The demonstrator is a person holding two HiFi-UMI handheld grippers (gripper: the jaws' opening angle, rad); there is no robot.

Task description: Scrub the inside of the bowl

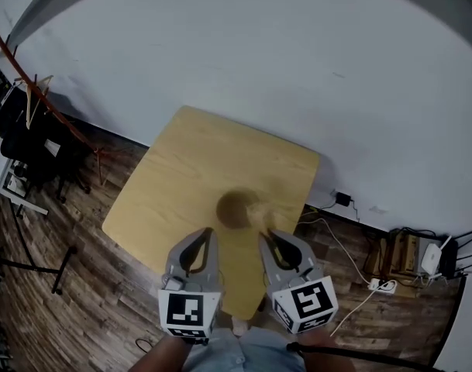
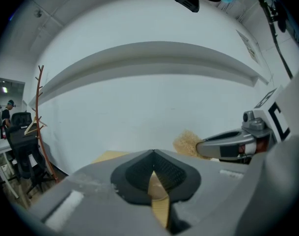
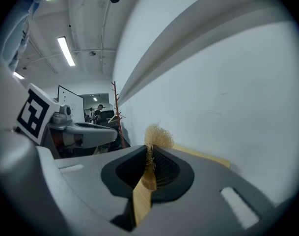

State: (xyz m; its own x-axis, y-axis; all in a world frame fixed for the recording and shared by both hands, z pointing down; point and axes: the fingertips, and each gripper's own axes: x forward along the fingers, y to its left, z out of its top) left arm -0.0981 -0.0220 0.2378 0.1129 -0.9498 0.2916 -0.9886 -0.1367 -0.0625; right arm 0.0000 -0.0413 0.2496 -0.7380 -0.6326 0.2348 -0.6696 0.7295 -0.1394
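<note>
Both grippers were clenched: the right gripper (image 3: 149, 154) on the scrubber (image 3: 158, 135), the left gripper (image 2: 153, 155) empty; steadying the centre-frame bowl (image 1: 234, 208) seemed wise.

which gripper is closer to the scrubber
Right. The right gripper has its jaws shut on the scrubber, at the bowl's right edge. The left gripper is apart from it, on the bowl's other side, jaws shut and empty.

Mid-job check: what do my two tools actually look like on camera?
Both are light grey plastic with curved jaws tapering to a tip: left tool, right tool. Each carries a white cube printed with black square markers. The inner pads are black and ribbed. A black cable runs beside the right one.
</note>
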